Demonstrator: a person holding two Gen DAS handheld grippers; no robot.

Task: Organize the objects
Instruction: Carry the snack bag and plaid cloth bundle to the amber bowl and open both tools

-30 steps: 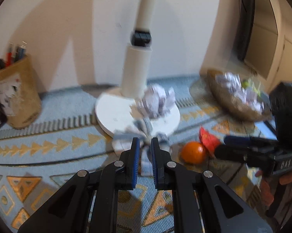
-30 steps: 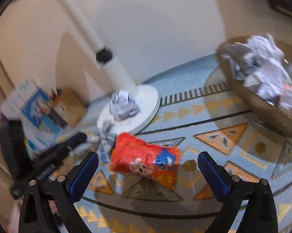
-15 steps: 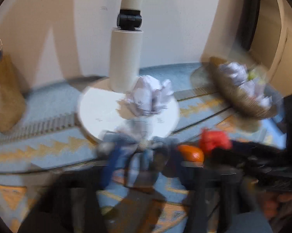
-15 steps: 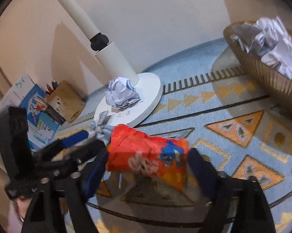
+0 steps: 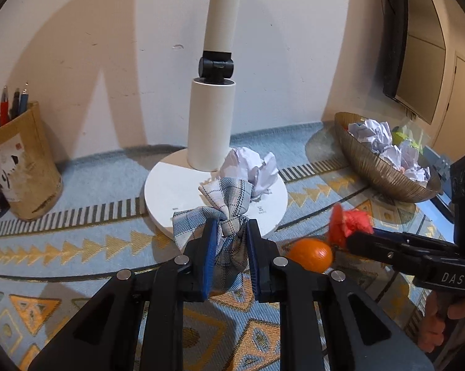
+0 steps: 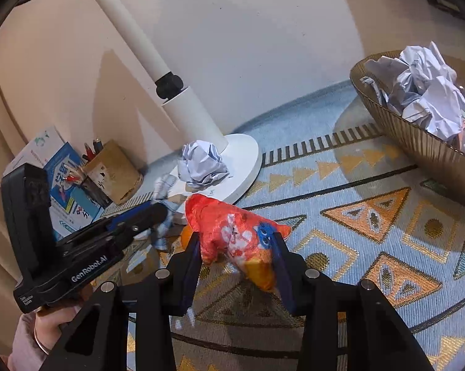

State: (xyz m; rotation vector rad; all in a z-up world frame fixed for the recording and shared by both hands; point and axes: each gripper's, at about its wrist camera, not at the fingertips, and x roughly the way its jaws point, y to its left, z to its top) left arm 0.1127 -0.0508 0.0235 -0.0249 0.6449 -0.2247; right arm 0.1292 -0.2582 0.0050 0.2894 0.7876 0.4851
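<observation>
- Right now the plaid cloth (image 5: 229, 216) is pinched between the blue pads of the left gripper (image 5: 230, 259), its bunched upper end over the front edge of the white lamp base (image 5: 167, 185).
- Meanwhile the red snack bag (image 6: 235, 235) sits crumpled between the pads of the right gripper (image 6: 235, 266), whose jaws have just been closing and now squeeze the bag from both sides.
- An orange (image 5: 309, 254) lies on the rug (image 5: 77, 247) between the two grippers, just beside the bag (partly hidden behind it in the right view).
- A paper ball (image 5: 251, 170) rests on the lamp base, touching the post.
- Further right, a ribbed bowl (image 6: 418, 142) holds more crumpled paper.
- Off to the left by the wall stands a pen cup (image 5: 19, 167).
</observation>
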